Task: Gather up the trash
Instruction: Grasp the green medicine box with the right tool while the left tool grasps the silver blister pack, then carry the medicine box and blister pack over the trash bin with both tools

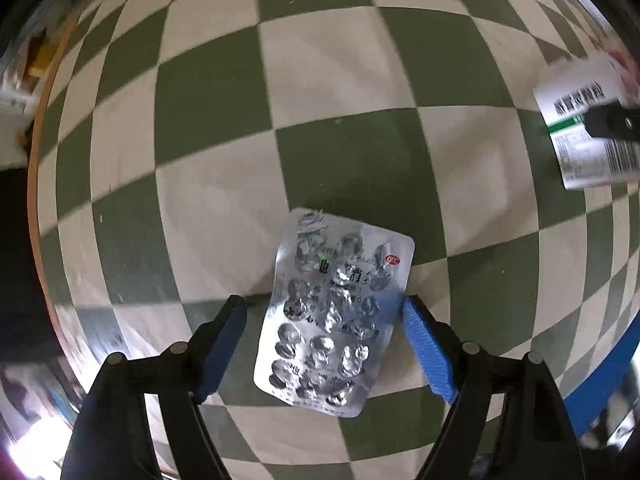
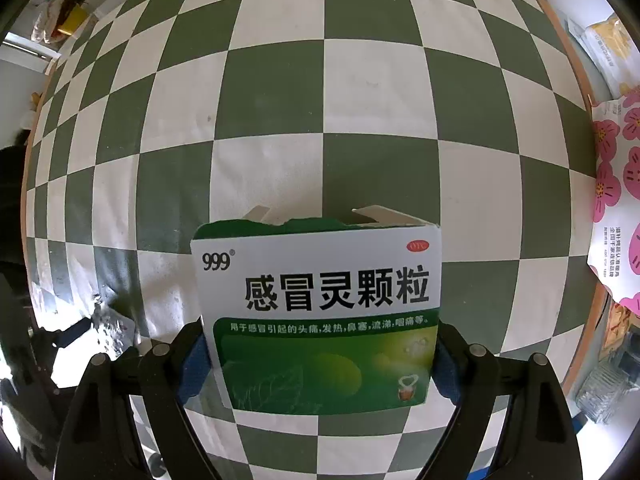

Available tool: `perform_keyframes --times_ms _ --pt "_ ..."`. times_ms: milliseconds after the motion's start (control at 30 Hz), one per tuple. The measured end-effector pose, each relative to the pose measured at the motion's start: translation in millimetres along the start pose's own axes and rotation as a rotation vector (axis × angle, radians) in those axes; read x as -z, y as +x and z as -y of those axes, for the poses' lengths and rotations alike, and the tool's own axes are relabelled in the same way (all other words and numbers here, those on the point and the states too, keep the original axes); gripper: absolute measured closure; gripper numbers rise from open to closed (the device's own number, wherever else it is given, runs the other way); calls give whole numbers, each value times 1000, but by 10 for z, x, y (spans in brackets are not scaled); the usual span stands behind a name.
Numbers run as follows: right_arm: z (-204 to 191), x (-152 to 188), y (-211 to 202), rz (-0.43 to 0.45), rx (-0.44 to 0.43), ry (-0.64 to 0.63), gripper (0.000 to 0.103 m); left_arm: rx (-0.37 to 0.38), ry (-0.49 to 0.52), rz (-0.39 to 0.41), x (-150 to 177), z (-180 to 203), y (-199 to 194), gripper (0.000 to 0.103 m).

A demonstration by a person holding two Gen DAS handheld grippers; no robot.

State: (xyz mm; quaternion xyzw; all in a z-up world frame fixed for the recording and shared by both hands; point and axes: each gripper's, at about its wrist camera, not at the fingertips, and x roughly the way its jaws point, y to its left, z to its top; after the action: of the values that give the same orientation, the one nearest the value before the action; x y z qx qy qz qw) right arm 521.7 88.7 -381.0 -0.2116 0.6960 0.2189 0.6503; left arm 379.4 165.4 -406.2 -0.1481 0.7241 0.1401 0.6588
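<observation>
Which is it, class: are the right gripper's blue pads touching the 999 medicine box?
Touching. The right wrist view shows both blue pads pressed against the side edges of the 999 medicine box, with no gap.

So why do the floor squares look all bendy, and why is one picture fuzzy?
Left wrist view: the fisheye lens bulges the checkered surface, its edges smear with motion blur, and the empty blister pack glints with glare. Right wrist view: same bulging, but sharp; the print on the 999 medicine box reads clearly.
</observation>
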Motion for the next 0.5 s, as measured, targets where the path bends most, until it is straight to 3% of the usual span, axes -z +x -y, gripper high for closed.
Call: perform_keyframes --times_ms 167,233,500 --pt "-68 -18 71 5 16 -16 14 26 -15 12 -33 8 11 38" --pt "-80 -17 65 16 14 -14 15 7 -38 28 -26 51 3 38" --pt "-4 141 44 43 -22 10 15 46 -126 71 106 -44 -154 39"
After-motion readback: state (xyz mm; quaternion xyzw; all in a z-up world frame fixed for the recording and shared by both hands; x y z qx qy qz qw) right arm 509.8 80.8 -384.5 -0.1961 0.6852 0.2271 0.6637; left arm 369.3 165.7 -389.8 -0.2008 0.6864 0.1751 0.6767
